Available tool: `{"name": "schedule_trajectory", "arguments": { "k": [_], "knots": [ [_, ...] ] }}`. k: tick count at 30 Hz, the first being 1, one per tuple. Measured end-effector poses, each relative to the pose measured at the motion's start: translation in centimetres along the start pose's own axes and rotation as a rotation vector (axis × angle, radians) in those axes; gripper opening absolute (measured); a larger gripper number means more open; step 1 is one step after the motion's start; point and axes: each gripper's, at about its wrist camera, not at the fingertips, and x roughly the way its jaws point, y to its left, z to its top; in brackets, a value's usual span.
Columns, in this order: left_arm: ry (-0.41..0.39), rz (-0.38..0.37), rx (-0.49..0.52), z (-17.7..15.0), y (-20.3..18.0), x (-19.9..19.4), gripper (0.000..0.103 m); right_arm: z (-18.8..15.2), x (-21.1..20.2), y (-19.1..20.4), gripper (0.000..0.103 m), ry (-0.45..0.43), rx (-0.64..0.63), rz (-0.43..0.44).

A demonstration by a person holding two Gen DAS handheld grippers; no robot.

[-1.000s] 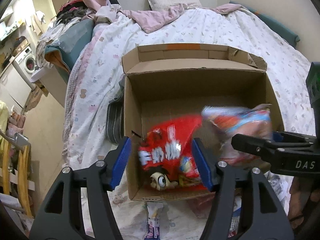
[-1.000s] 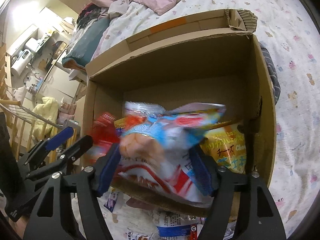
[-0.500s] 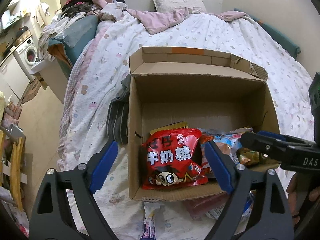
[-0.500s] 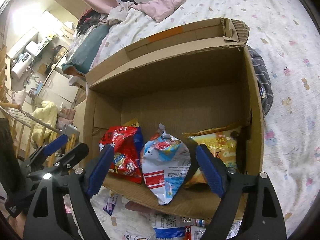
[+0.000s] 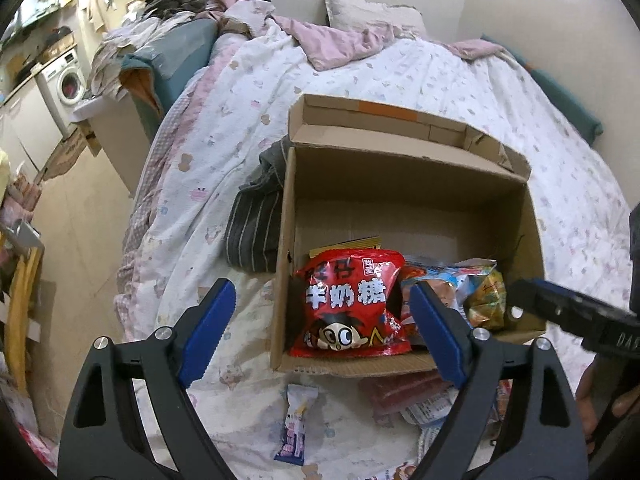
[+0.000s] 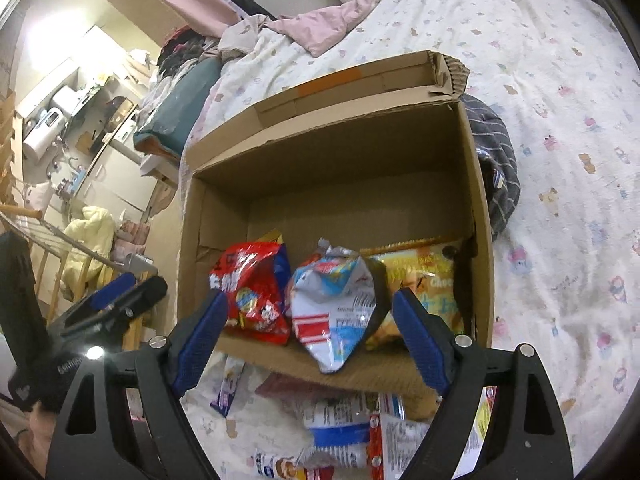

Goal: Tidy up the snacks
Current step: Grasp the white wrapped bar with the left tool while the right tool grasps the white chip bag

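An open cardboard box [image 5: 404,184] [image 6: 332,152] lies on the bed. Inside stand a red candy bag [image 5: 352,304] [image 6: 252,288], a white-and-blue snack bag [image 6: 336,308] [image 5: 440,280] and a yellow cheese snack bag [image 6: 424,280] [image 5: 486,300]. My left gripper [image 5: 320,336] is open and empty, in front of the box's near edge. My right gripper [image 6: 308,340] is open and empty, just in front of the white-and-blue bag. Loose snack packets [image 6: 344,432] [image 5: 296,420] lie on the bed before the box.
A striped dark garment [image 5: 256,220] [image 6: 496,160] lies against the box's side. The floral bedspread [image 5: 420,68] stretches behind, with a pink blanket [image 5: 340,36] and pillow at the head. The bed's left edge drops to the floor, with a wooden rack [image 5: 20,300] nearby.
Both grippers let go of their bags, the red one and the white-and-blue one, which now rest in the box. Both grippers opened and pulled back from the box.
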Motion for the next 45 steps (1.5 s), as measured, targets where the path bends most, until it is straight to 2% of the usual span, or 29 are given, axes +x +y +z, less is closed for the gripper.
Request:
{"name": "schedule_trajectory", "arguments": {
  "k": [7, 12, 18, 26, 28, 31, 34, 38, 39, 40, 43, 45],
  "knots": [
    [-0.077, 0.035, -0.025, -0.8, 1.3, -3.4, 0.087, -1.2, -2.2, 1.3, 0.087, -0.031, -0.099, -0.049],
    [-0.056, 0.055, -0.076, -2.3, 2.6, -4.2, 0.087, -2.8, -3.6, 0.6, 0.087, -0.032, -0.075, -0.052],
    [0.004, 0.048, -0.142, -4.3, 3.9, -4.2, 0.087, -4.8, -5.2, -0.4, 0.087, -0.033, -0.040, -0.064],
    [0.061, 0.049, -0.085, -6.4, 3.4, -3.7, 0.087, -7.4, -6.5, -2.2, 0.087, -0.023, 0.024, -0.078],
    [0.081, 0.074, -0.076, -6.9, 3.6, -3.1, 0.087, -7.9, -6.5, -2.8, 0.087, -0.019, 0.037, -0.092],
    [0.151, 0.122, -0.092, -7.8, 4.7, -1.7, 0.087, -8.3, -6.5, -3.8, 0.087, -0.019, 0.067, -0.113],
    [0.221, 0.092, -0.157, -8.5, 6.0, -0.5, 0.087, -8.6, -6.0, -4.8, 0.087, 0.001, 0.105, -0.111],
    [0.298, 0.069, -0.172, -9.3, 6.0, 1.3, 0.086, -8.8, -5.3, -5.3, 0.087, 0.034, 0.129, -0.114],
    [0.309, 0.065, -0.173, -9.4, 5.8, 1.7, 0.082, -8.7, -5.3, -5.3, 0.087, 0.034, 0.134, -0.109],
    [0.323, 0.059, -0.169, -9.5, 5.5, 2.3, 0.072, -8.6, -5.3, -5.3, 0.087, 0.032, 0.141, -0.102],
    [0.376, 0.039, -0.138, -9.9, 4.2, 4.1, 0.051, -8.3, -5.5, -5.5, 0.087, 0.020, 0.152, -0.094],
    [0.405, 0.035, -0.113, -10.1, 3.3, 5.1, 0.049, -8.3, -5.5, -6.0, 0.087, 0.024, 0.163, -0.094]
  ]
}}
